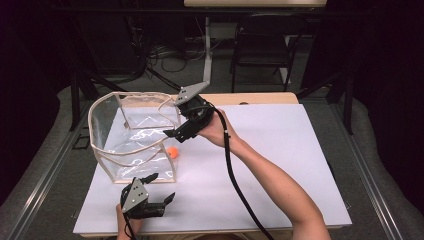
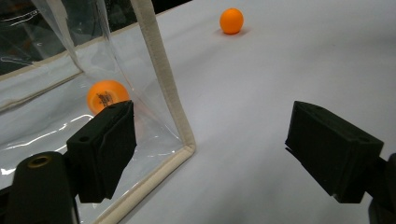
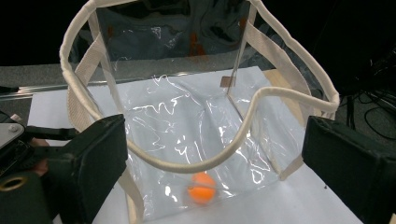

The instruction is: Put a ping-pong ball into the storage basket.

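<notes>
A clear plastic bag with cream trim stands open on the white table board. An orange ball, blurred, lies at the bag's bottom near its right front corner. Through the bag wall this ball is visible, and a second orange ball rests on the bare board farther off. My right gripper hangs open above the bag's right rim, nothing between its jaws. My left gripper sits open and empty near the front edge, just before the bag's front corner.
A black cable trails from the right gripper along the forearm. Bare white board lies right of the bag. A black chair and a table leg stand behind the table, with cables on the floor.
</notes>
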### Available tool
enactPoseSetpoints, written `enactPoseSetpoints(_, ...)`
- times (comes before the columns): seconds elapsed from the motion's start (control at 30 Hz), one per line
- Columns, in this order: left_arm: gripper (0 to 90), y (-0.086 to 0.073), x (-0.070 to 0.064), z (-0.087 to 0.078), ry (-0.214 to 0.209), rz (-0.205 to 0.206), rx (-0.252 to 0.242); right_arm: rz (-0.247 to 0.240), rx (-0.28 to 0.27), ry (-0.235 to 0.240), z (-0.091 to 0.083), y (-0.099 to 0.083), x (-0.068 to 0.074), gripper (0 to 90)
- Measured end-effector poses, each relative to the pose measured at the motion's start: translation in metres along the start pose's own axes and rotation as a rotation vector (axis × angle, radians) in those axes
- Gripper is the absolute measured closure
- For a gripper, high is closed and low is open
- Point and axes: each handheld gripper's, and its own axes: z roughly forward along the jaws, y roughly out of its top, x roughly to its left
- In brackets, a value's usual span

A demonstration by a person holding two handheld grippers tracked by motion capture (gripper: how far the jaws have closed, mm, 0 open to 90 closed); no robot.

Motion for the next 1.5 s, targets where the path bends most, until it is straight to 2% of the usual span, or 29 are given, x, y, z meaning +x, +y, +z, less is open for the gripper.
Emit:
enactPoseSetpoints(0.63, 15.9, 0.0, 0.0, 0.0, 0.002, -0.003, 0.001, 0.013, 0.002, -0.017, -0.018, -0.025, -0.001, 5.1)
enactPoseSetpoints(1.5, 15.9, 0.0, 0.0, 0.0, 0.003, -0.002, 0.0, 0.077, 0.032, -0.055, -0.042, -0.09, -0.006, 2.7)
